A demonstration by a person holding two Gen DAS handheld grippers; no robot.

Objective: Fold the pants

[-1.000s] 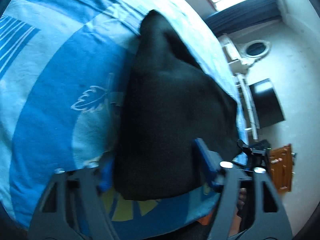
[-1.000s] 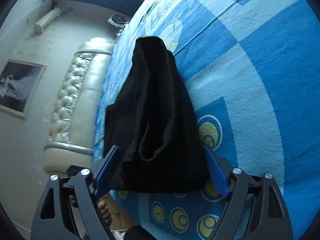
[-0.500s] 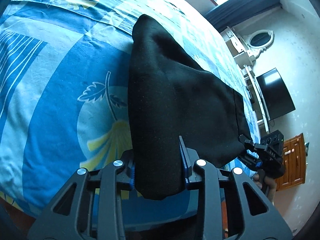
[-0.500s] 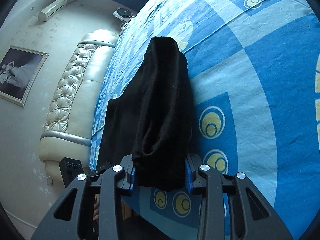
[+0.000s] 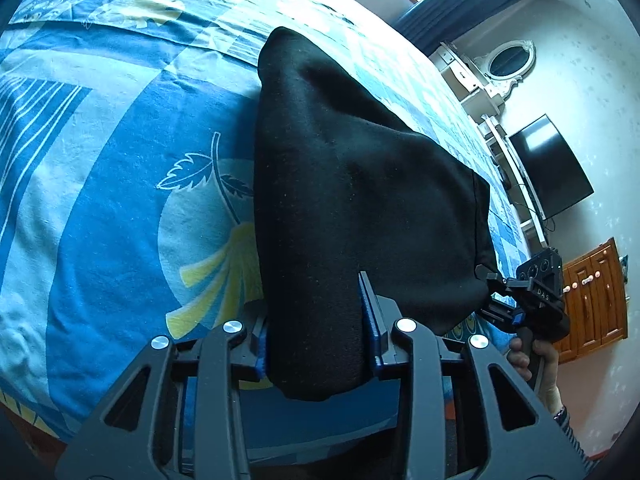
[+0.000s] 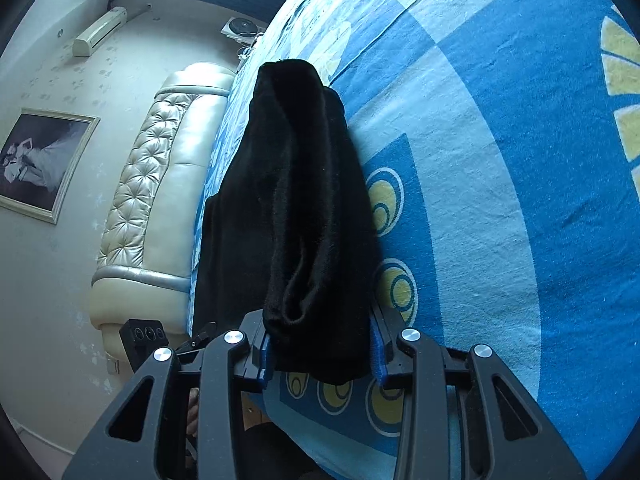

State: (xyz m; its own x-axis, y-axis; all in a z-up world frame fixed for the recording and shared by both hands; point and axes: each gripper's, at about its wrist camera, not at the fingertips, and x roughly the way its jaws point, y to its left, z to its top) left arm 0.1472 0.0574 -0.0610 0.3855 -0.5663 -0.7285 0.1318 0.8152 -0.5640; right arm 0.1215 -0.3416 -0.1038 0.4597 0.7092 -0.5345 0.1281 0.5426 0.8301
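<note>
Black pants [image 5: 340, 180] lie on the blue patterned bed sheet [image 5: 100, 160], their near end lifted off it. My left gripper [image 5: 316, 332] has one corner of that end between its blue pads; the jaws are opening slightly while the pads still press the cloth. In the right wrist view the pants [image 6: 296, 200] run away over the sheet [image 6: 500, 160], and my right gripper [image 6: 320, 356] is shut on the other corner, a thick bunched fold. The right gripper [image 5: 532, 292], held by a hand, also shows at the left view's right edge.
A padded cream headboard [image 6: 160, 200] borders the bed on the left, with a framed picture [image 6: 40, 160] on the wall. On the other side stand a dark TV [image 5: 552, 168], a white dresser with an oval mirror [image 5: 510, 60] and a wooden cabinet [image 5: 596, 292].
A second ago both grippers stood open around the pants' near edge; both have since closed on the cloth. The right gripper has shifted a little forward and down.
</note>
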